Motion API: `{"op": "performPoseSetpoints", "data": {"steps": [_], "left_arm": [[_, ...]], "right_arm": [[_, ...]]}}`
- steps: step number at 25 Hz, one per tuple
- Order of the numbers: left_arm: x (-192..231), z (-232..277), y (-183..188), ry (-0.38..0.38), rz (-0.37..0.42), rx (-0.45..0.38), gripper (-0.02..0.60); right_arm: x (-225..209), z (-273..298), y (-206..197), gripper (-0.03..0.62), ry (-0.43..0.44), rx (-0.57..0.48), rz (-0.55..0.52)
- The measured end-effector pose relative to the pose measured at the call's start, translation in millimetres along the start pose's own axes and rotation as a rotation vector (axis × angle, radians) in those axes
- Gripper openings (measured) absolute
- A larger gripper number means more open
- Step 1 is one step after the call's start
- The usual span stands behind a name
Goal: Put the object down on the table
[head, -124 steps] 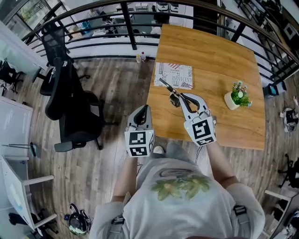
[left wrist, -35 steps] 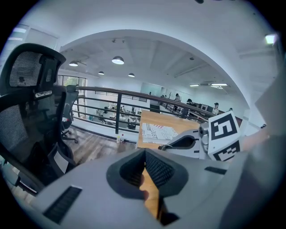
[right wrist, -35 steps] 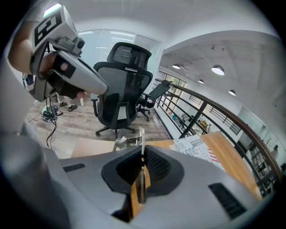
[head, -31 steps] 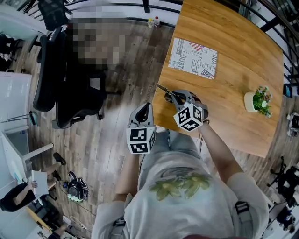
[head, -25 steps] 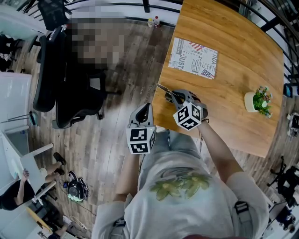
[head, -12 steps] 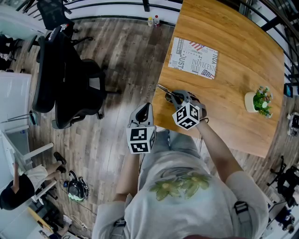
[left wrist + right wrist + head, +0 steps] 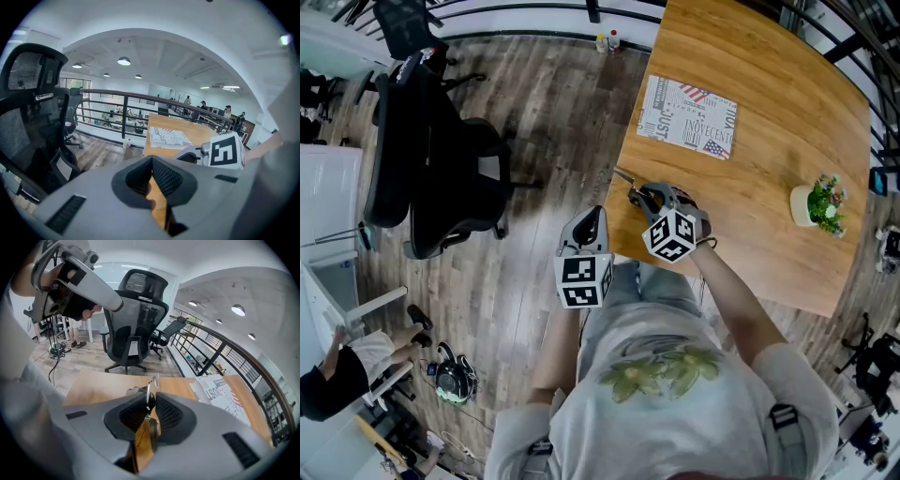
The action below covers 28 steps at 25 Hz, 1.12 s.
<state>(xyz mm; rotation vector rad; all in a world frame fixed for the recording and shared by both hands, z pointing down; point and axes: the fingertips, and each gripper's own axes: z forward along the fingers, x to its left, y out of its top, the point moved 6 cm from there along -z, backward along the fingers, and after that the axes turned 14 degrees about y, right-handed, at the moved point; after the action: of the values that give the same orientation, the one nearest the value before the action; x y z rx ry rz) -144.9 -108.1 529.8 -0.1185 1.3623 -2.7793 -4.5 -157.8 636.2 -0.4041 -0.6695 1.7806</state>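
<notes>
Both fingers [image 7: 169,416] of your right gripper [image 7: 151,403] are parting around the slim silver metal tool [image 7: 150,389] at the wooden counter's [image 7: 750,141] near-left corner; widen fully before lifting.

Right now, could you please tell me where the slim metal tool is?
The slim metal tool sits between the right gripper's opening jaws at the wooden table's left edge in the head view.

On the table [image 7: 769,150], paper [image 7: 687,116] far left, plant [image 7: 818,203] right, chair [image 7: 431,178] beyond its left edge
</notes>
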Motion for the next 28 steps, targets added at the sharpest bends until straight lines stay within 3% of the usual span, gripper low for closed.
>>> {"op": "performPoseSetpoints", "data": {"steps": [28], "left_arm": [[-10.4,-0.5,0.6,0.004,-0.001,0.002,0.017]], "right_arm": [[13.3,14.3,-7.5,0.129,0.090,0.014,-0.009]]}}
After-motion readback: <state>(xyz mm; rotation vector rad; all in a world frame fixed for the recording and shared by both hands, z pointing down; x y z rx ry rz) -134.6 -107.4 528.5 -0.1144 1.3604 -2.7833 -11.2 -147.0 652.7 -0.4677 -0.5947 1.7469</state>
